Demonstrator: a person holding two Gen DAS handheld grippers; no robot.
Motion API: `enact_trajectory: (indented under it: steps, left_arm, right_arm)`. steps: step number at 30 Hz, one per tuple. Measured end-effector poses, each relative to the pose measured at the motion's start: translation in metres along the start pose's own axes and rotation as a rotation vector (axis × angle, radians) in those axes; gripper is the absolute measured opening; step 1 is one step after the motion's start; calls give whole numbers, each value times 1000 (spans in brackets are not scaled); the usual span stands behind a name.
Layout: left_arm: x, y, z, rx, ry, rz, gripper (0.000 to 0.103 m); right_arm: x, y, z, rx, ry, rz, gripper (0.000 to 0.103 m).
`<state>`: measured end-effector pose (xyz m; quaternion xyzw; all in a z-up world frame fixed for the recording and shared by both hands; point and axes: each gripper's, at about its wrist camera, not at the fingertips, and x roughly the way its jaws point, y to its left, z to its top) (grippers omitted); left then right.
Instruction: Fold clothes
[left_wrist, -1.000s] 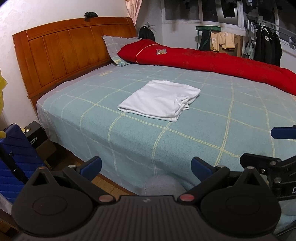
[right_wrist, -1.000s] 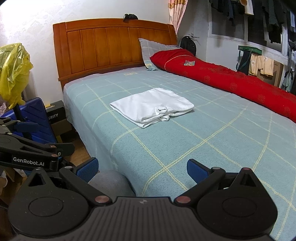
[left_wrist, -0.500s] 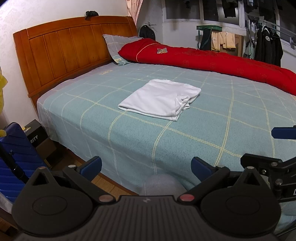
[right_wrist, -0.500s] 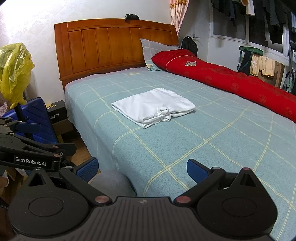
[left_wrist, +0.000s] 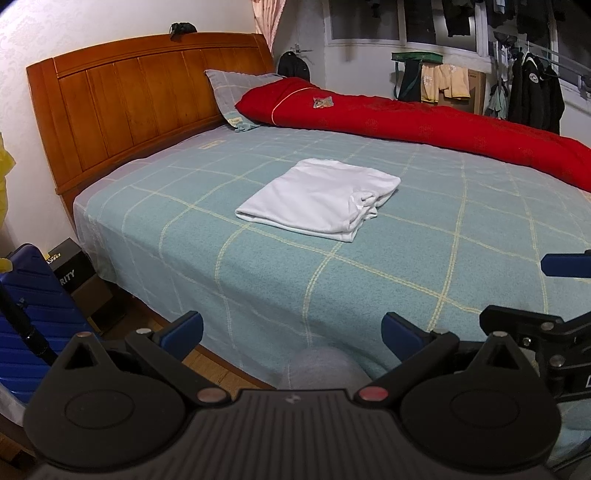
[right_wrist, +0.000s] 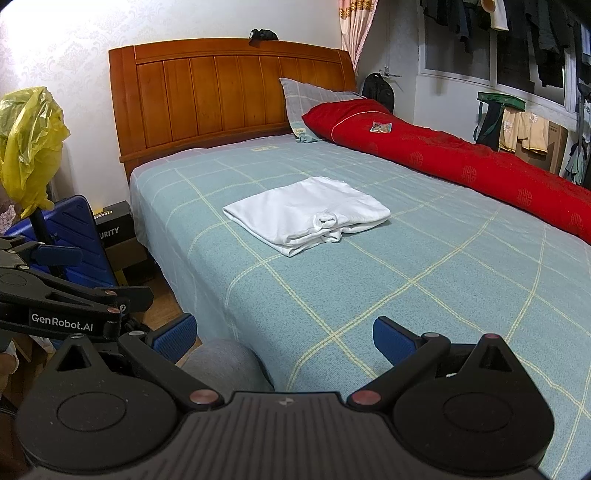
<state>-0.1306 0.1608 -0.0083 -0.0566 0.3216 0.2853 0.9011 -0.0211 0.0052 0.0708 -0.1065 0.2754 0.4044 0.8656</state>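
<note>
A white garment (left_wrist: 317, 199) (right_wrist: 306, 214) lies folded into a neat rectangle on the teal checked bed cover (left_wrist: 258, 266) (right_wrist: 369, 280), with a bunched edge on its near right side. My left gripper (left_wrist: 291, 330) is open and empty, held back from the bed's near edge, well short of the garment. My right gripper (right_wrist: 282, 332) is also open and empty, beside the left one at the bed's edge. Part of the right gripper shows at the right edge of the left wrist view, and the left gripper's arm shows at the left of the right wrist view.
A red quilt (left_wrist: 424, 125) (right_wrist: 461, 162) runs along the far side of the bed, with a grey pillow (left_wrist: 236, 96) against the wooden headboard (right_wrist: 229, 96). A blue suitcase (right_wrist: 77, 236), a black box and a yellow bag (right_wrist: 29, 144) stand left of the bed. A grey knee (right_wrist: 221, 365) is below the grippers.
Both views have shifted only slightly; the garment has not moved and both grippers stay open and empty.
</note>
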Motion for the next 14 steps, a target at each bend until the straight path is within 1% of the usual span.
enact_trajectory:
  steps: [14]
  left_arm:
    - [0, 0, 0, -5, -2, 0, 102]
  right_arm:
    - [0, 2, 1, -5, 1, -4, 103]
